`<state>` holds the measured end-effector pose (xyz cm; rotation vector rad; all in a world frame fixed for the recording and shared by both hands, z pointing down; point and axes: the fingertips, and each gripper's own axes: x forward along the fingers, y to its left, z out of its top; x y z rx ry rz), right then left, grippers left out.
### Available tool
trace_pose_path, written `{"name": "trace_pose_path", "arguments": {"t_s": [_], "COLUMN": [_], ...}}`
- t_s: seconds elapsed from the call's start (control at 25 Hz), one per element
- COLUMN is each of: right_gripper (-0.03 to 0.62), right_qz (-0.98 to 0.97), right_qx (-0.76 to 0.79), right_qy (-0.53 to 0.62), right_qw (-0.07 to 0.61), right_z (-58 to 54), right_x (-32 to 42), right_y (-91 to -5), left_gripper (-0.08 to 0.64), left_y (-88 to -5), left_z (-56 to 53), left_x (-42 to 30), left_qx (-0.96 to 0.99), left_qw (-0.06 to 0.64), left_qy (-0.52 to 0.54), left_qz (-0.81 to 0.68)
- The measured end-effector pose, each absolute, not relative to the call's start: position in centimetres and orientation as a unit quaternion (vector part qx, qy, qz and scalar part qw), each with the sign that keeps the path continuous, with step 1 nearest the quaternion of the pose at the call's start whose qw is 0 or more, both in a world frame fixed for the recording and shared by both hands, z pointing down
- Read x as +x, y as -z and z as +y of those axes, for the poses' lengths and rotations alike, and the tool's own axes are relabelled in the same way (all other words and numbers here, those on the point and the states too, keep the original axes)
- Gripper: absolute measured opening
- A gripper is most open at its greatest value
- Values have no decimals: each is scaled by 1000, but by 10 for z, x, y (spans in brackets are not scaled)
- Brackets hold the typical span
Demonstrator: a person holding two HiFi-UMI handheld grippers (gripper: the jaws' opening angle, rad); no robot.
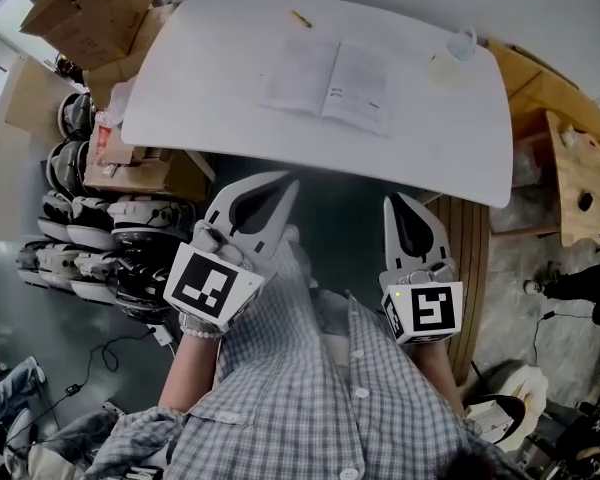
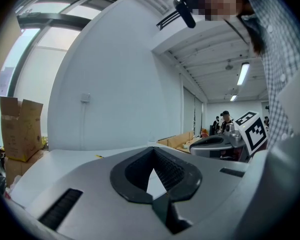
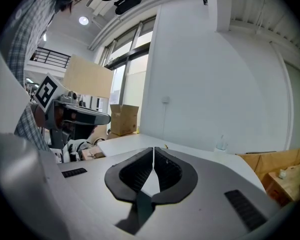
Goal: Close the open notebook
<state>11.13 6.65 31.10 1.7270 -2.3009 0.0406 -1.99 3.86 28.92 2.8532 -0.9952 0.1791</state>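
Note:
The open notebook (image 1: 330, 88) lies flat on the white table (image 1: 230, 118), towards its far middle, both pages showing. My left gripper (image 1: 283, 182) hangs in front of the table's near edge, jaws shut with nothing between them. My right gripper (image 1: 397, 200) is level with it to the right, also short of the edge, jaws closed together and empty. In the left gripper view the shut jaws (image 2: 153, 149) point over the tabletop, with the right gripper (image 2: 225, 143) beside them. In the right gripper view the closed jaws (image 3: 153, 148) hide the notebook.
A yellow pencil (image 1: 300, 18) lies beyond the notebook. A clear cup (image 1: 462, 44) stands at the far right corner. Cardboard boxes (image 1: 90, 8) and stacked helmets (image 1: 80, 238) crowd the left side; wooden furniture (image 1: 570, 168) stands at the right. People stand far off in the room.

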Motion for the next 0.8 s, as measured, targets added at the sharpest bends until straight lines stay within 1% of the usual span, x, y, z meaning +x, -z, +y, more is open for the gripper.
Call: {"name": "trace_pose_path", "arguments": {"t_s": [0.4,0.8], "right_gripper": [23,23], "right_qz": [-778,-760], "right_qx": [613,635], "right_qy": [-13,-8], "right_qw": [136,137], "right_z": [5,-44], "right_x": [111,112], "right_y": [-307,-305], "left_gripper": [8,7], "left_y": [-295,-304], "left_z": [-38,-93], "left_x": [-25,-13], "left_qx": [945,956], "left_qw": [83,79], "left_qy": [-53,-63], "left_qz": [-313,-277]}}
